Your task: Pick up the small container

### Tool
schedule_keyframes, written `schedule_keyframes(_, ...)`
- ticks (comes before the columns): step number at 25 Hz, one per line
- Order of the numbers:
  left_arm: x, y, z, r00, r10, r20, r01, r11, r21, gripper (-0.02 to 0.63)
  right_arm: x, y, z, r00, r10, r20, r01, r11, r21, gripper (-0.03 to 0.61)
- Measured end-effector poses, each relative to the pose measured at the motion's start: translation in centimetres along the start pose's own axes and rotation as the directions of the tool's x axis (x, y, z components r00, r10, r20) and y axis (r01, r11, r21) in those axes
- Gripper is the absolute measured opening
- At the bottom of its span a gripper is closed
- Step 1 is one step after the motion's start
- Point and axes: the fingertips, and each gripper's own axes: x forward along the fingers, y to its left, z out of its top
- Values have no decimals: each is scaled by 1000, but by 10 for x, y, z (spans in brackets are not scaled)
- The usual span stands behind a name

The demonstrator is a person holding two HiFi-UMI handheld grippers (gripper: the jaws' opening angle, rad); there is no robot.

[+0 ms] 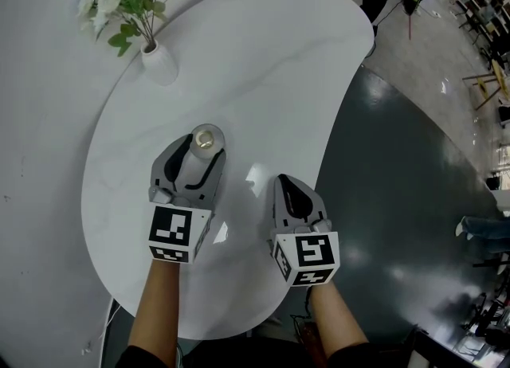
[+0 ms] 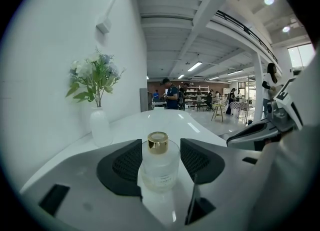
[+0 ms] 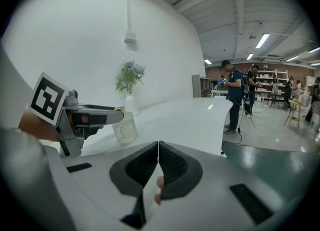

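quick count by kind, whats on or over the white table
small container, glass with gold cap: 1
vase of flowers: 1
grippers: 2, left gripper open around the small container, right gripper shut and empty
total: 4

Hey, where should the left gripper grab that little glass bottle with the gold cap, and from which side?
Probably best to grip the small container on its round glass body, below the narrower gold cap, coming in level from the near side. It stands upright on the table, and the left gripper has its open jaws flanking it.
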Motion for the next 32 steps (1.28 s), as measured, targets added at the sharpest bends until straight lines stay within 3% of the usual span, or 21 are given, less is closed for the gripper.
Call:
schedule_keyframes(4,3,0,-5,1000,-5,-26,5,1000,-19,218,4,-3,1,1000,-2,3,2,1000,3,66)
schedule_keyframes(23,17,6,7,999,-4,48,7,999,-48,218,16,-12,0,1000,-2,-3,2,1000,11,66)
schedule_keyframes(32,18,10,8,997,28,73,-25,999,-42,146,18,-16,-1,1000,0,-6,0,1000,15,66)
